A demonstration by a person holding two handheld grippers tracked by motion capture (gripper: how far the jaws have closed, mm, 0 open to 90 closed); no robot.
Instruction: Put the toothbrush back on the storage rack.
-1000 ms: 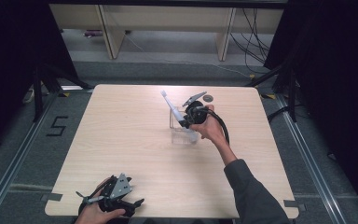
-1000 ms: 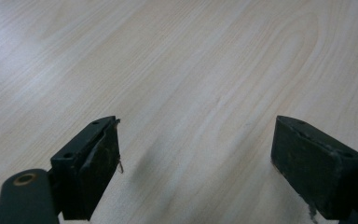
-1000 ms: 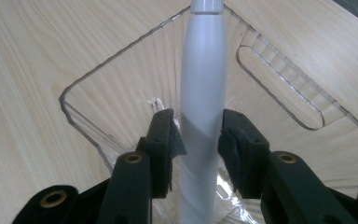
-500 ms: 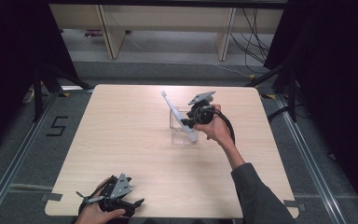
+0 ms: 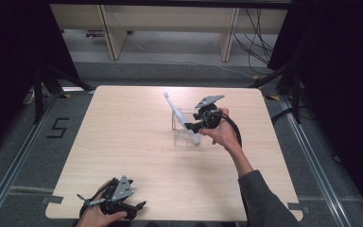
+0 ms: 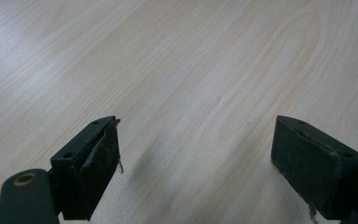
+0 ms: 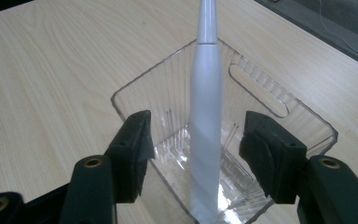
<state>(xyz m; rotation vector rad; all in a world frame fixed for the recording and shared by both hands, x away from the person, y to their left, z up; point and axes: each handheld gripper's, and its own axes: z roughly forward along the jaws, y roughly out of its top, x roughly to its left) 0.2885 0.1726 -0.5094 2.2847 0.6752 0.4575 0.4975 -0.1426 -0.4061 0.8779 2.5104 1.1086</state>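
Observation:
A white electric toothbrush (image 5: 181, 118) leans in a clear plastic bin (image 5: 177, 121) at the middle of the table, its head pointing up and to the far left. My right gripper (image 5: 192, 126) is at the bin's right side, and its jaws have just been opening. In the right gripper view the toothbrush (image 7: 205, 116) stands between the pads of the right gripper (image 7: 199, 135) with a gap on each side, above the bin (image 7: 279, 107). My left gripper (image 5: 139, 206) rests at the near left edge. Its jaws (image 6: 196, 149) stand wide apart over bare wood.
The light wooden table (image 5: 123, 142) has dark floor around it. Metal rails run along both sides, and a shelf unit (image 5: 170, 28) stands beyond the far edge. A black cable (image 5: 234, 130) loops off the right gripper.
The right gripper has drawn back to the right of the bin and its jaws have spread, letting go of the toothbrush, which stays leaning in the bin. The left gripper has not moved.

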